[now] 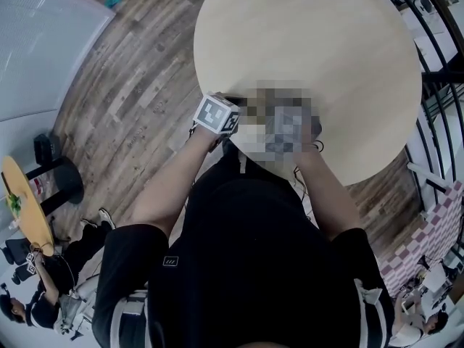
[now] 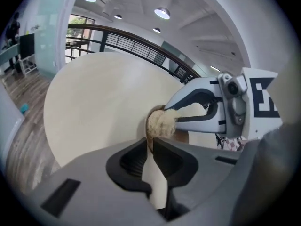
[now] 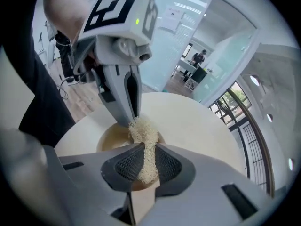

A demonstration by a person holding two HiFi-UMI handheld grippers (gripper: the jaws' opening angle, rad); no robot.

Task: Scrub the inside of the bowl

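Observation:
Over the round beige table (image 1: 304,42), a mosaic patch hides the bowl and both grippers' jaws in the head view; only the left gripper's marker cube (image 1: 216,114) shows. In the right gripper view, my right gripper (image 3: 149,147) is shut on a beige mesh scrubber (image 3: 143,131), whose free end hangs over the tan bowl (image 3: 110,138). My left gripper (image 3: 133,119) comes down onto the bowl's far rim. The left gripper view shows the left gripper (image 2: 151,142) pinching the thin brown rim. The scrubber (image 2: 160,124) sits in the bowl (image 2: 184,136), held by the right gripper (image 2: 170,114).
A black railing (image 1: 435,42) curves behind the table on the right. Wood plank floor (image 1: 138,85) lies to the left, with a small yellow table (image 1: 25,201) and seated people at the lower left. A glass partition (image 3: 221,36) stands beyond the table.

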